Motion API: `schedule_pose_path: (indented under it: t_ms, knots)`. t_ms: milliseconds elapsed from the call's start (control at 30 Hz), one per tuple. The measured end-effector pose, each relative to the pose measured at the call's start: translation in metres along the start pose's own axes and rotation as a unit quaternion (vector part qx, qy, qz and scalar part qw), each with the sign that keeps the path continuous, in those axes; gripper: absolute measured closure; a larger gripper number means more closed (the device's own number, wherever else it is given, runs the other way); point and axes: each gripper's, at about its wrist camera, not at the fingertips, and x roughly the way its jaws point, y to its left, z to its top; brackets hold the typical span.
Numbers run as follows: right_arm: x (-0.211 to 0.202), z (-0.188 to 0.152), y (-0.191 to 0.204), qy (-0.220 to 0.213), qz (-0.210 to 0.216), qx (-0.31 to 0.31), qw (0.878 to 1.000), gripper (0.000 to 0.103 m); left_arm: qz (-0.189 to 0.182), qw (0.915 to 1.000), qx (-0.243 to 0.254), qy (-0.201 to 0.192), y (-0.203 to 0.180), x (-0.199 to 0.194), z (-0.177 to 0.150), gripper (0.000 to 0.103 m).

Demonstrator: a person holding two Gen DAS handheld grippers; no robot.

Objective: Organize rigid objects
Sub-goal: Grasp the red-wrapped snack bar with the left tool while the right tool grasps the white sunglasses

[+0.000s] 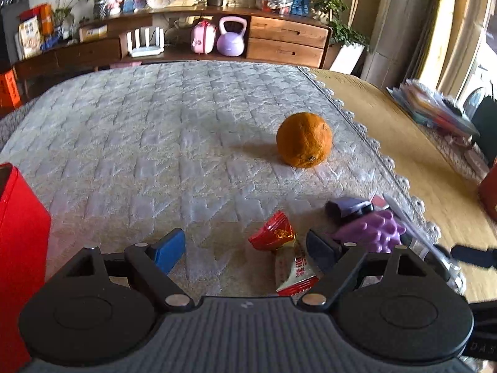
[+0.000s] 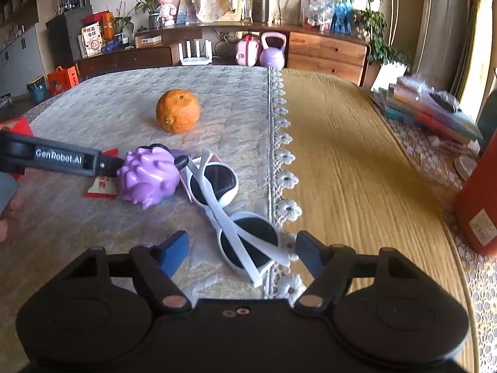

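An orange (image 1: 303, 144) sits on the grey quilted cloth (image 1: 155, 130); it also shows in the right wrist view (image 2: 177, 111). My left gripper (image 1: 245, 250) is open, low over the cloth, with a red-and-white candy wrapper (image 1: 281, 248) between its fingers and a purple bumpy toy (image 1: 371, 231) beside its right finger. In the right wrist view the left gripper's finger (image 2: 62, 158) touches the purple toy (image 2: 149, 177). My right gripper (image 2: 240, 253) is open around white sunglasses (image 2: 236, 214) with dark lenses.
A red box (image 1: 18, 248) stands at the left. A red cylinder (image 2: 478, 199) stands at the right on the yellow cloth (image 2: 357, 155). Stacked books (image 2: 428, 108) lie at the far right. A wooden sideboard (image 2: 326, 52) with a purple kettlebell is behind the table.
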Motion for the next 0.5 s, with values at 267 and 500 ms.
schedule_pose_path:
  t_ms: [267,500]
  knots:
    - [0.0,-0.002,0.002,-0.019,0.001,-0.006,1.0,0.042,0.022,0.9966,0.076,-0.021,-0.017,-0.001,-0.011,0.021]
    - [-0.001,-0.001,0.006,-0.022,-0.005,-0.007,1.0,0.06,-0.007,0.9948,0.099,-0.024,-0.024,-0.006,-0.01,0.06]
